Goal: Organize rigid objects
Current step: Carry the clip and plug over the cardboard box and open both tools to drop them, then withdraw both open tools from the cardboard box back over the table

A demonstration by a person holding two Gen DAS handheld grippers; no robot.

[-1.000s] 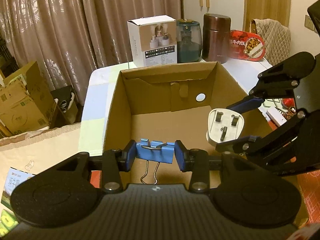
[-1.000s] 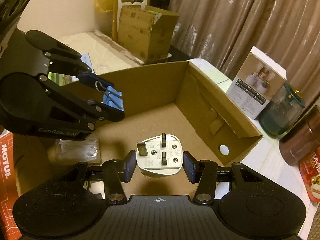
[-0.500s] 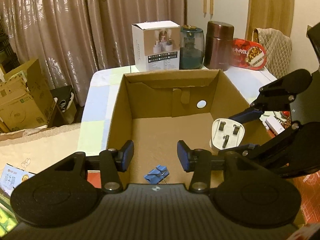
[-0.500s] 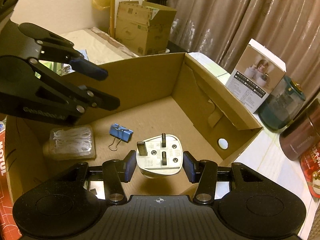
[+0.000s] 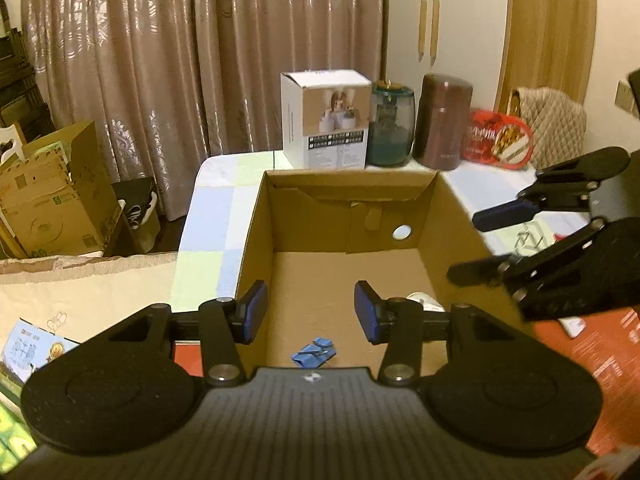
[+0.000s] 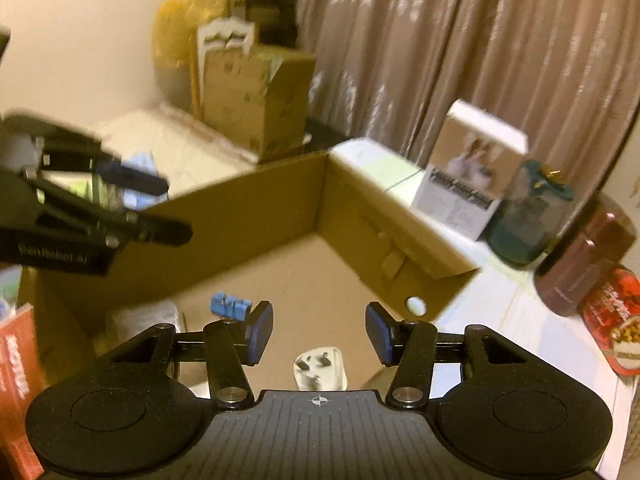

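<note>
White lettering on the side of the left gripper (image 6: 176,208), at the left edge of the right wrist view, looks like "GenRobot.AI"; a red carton (image 6: 18,376) at lower left reads "MOTUL". Both grippers tilt down over one open cardboard box (image 5: 256,216). The left gripper's jaws are spread and empty. The right gripper (image 6: 318,330) has just been opening, nothing between its pads. One blue binder clip (image 5: 313,352) and one white three-pin plug (image 6: 318,372) lie on the box floor.
</note>
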